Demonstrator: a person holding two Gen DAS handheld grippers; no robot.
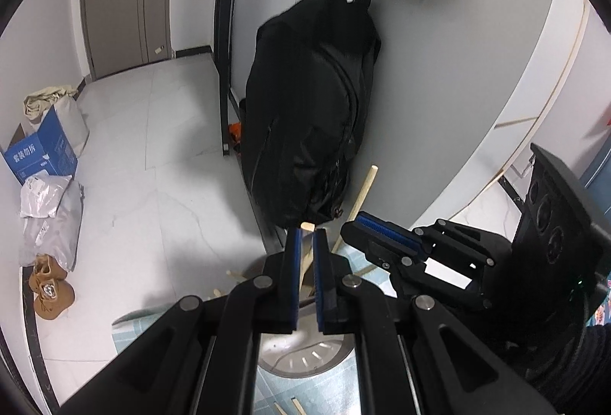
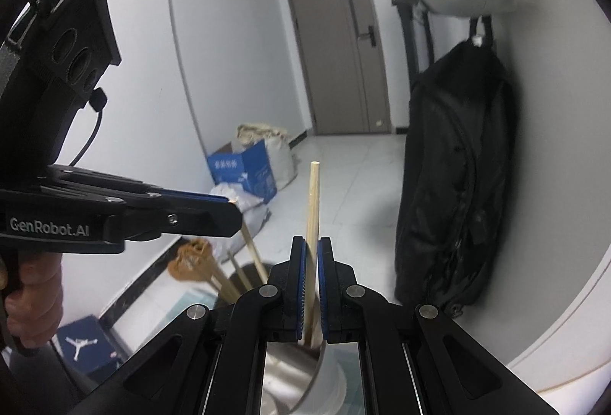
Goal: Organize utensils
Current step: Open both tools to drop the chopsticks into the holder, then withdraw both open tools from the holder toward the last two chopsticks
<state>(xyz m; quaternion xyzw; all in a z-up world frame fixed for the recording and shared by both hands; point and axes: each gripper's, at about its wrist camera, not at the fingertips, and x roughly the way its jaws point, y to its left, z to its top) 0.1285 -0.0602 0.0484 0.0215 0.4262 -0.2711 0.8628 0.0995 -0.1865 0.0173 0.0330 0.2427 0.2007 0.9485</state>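
Chopsticks pinched in both jaws, left gripper (image 1: 305, 243) and right gripper (image 2: 312, 250), hang above the steel holder (image 2: 290, 369) at six o'clock; next, release.

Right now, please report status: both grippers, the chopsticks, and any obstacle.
Left gripper shut on a chopstick. Right gripper shut on another chopstick, over the metal holder. Nothing blocks the holder.

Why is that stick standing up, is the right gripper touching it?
Touching. The right wrist view shows the right gripper shut on the stick, its blue pads pressing both sides.
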